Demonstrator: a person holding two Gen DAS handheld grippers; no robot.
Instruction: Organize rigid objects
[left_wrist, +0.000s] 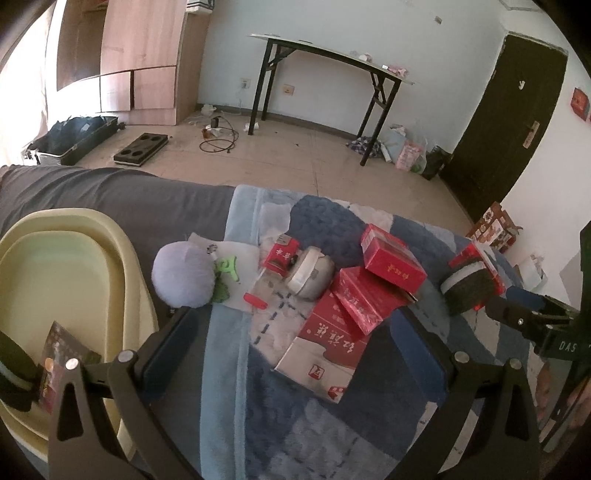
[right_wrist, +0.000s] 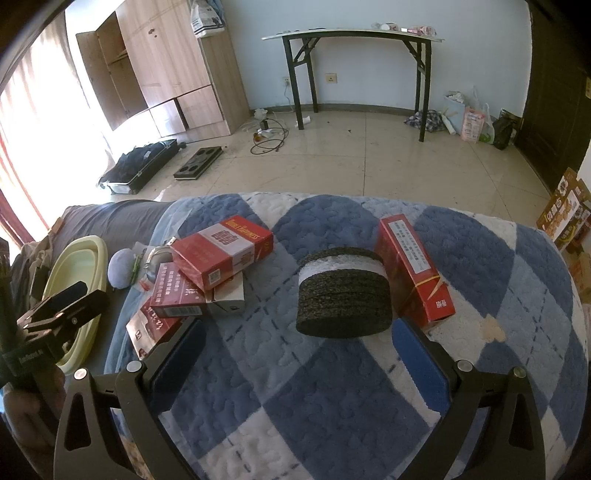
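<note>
Blue-and-white checked quilted blanket (right_wrist: 480, 258) filled the lower half of both frames, with the pale yellow oval plastic basin (left_wrist: 122, 258) at lower left of the left view, partly off the blanket on grey bedding. A loose stack of red-and-white cardboard cartons (right_wrist: 207, 277) sat centre-left in the right view. The black-and-white round stack of foam discs (right_wrist: 343, 291) sat mid-frame, touching a red carton standing on edge (right_wrist: 413, 273). A lilac fluffy ball (left_wrist: 181, 273) lay beside the basin. Right gripper (right_wrist: 295, 354) was released, jaws wide, aligned on the discs but not touching. Left gripper (left_wrist: 306, 343) also spread empty, over the carton stack. Risk, as I read it: closing on the discs could splay the stack or tip the red carton leaning on it; soft blanket gives no firm base
</note>
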